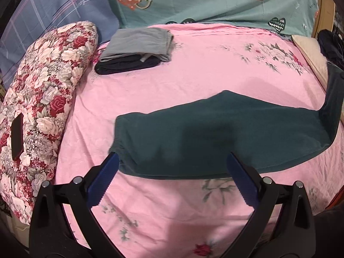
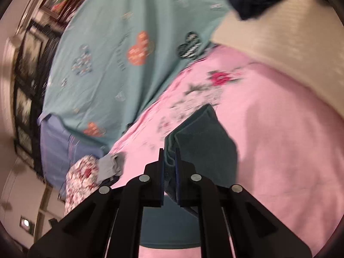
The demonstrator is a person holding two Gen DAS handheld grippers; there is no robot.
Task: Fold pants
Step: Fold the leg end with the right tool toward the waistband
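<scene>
Between the blue-padded black jaws of the left gripper [image 1: 172, 161] lie dark teal pants [image 1: 215, 133] on a pink bedsheet [image 1: 193, 75] printed with grey-green and red flowers. Beyond the jaws sit folded grey pants [image 1: 139, 40] over a black garment [image 1: 126, 65]. Left of them a red-and-white rose quilt [image 1: 47, 81] bears a black phone [image 1: 17, 136]. Farther off spreads a teal heart-print cover [image 1: 215, 2].

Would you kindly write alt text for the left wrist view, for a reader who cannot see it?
An open left gripper hovers over dark green pants spread across a pink floral bedsheet, its fingers either side of the near waistband end. Behind lie a stack of folded clothes, a floral quilt and a teal heart-print pillow.
</scene>
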